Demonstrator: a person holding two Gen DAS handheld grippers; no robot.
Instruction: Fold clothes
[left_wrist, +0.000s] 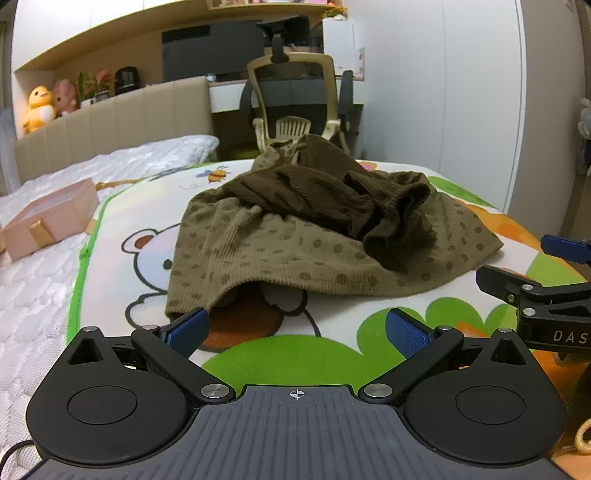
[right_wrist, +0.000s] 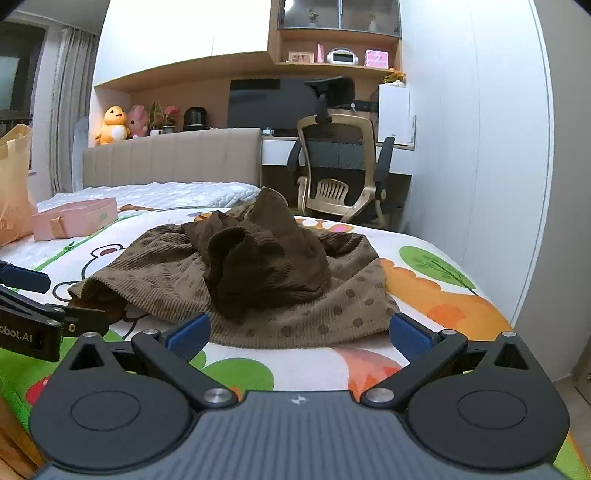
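1. Corduroy-like ribbed fabric in two browns makes up the clothes: a tan dotted garment (left_wrist: 258, 251) (right_wrist: 166, 273) lies spread on a cartoon play mat (left_wrist: 332, 343) (right_wrist: 295, 365), with a dark brown garment (left_wrist: 332, 195) (right_wrist: 266, 266) heaped on top of it.
2. In the left wrist view, the pile sits at 12 o'clock from the left gripper (left_wrist: 295, 328), just ahead of its blue fingertips (left_wrist: 188, 326).
3. That left gripper is released, its two fingers spread wide and holding nothing; the left fingertip is just beside the near hem of the tan garment, and whether it touches cannot be told.
4. In the right wrist view, the pile again lies at 12 o'clock from the right gripper (right_wrist: 299, 332), with the tan hem between its spread fingers.
5. That right gripper is also released and grips nothing.
6. Each gripper shows in the other's view: the right one at 3 o'clock (left_wrist: 524, 291), the left one at 9 o'clock (right_wrist: 85, 319).
7. A pink gift box (left_wrist: 48, 218) (right_wrist: 74, 218) rests on the white bedding at 10 o'clock.
8. An office chair (left_wrist: 295, 107) (right_wrist: 340, 170) stands beyond the bed at 12 o'clock.
9. Plush toys (left_wrist: 40, 107) (right_wrist: 112, 125) sit on the ledge at 11 o'clock.
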